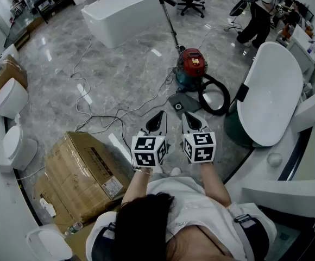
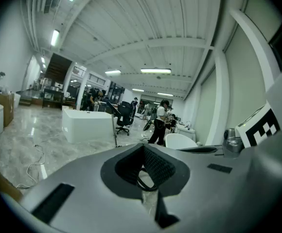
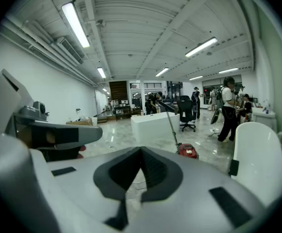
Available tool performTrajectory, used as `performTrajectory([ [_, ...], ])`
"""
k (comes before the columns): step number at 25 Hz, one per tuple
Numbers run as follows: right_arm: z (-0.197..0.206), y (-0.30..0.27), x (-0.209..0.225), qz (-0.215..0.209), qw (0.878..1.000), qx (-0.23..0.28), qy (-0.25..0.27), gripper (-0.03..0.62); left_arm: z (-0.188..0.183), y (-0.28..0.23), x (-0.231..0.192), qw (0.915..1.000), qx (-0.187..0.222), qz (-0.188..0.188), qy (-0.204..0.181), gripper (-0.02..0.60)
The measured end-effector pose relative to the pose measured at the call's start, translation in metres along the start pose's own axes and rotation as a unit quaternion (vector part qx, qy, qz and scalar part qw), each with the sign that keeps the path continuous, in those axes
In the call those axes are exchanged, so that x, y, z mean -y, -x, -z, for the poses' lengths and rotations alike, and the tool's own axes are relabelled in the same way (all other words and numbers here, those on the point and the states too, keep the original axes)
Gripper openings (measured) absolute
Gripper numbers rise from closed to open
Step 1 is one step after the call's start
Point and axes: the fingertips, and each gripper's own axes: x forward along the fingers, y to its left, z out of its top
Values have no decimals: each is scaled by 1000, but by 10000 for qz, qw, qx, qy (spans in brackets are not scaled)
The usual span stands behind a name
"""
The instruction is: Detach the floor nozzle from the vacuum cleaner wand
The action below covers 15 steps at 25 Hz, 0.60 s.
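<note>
Cardboard box (image 1: pixel 81 173) sits on the floor at left. Left gripper (image 1: pixel 159 117) and right gripper (image 1: pixel 190 117) are side by side, the jaws of both pressed together on nothing. Grey floor nozzle (image 1: pixel 181 100) lies on the floor just ahead of them, beside the red vacuum cleaner (image 1: pixel 192 64). White tub (image 1: pixel 271 91) stands at right.

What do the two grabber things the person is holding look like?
The left gripper and right gripper look the same. Each has a pale grey body that narrows to a point, with black ribbed pads on the inside of the jaws. At the back of each sits a white cube printed with black square markers. No cables show. The person wears a white top.
</note>
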Motion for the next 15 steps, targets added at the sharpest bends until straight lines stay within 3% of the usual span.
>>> performTrajectory([
  [15,-1,-5,-8,53,10000,0,20,14,2,-1,-7,9998,-66,93,138,3],
])
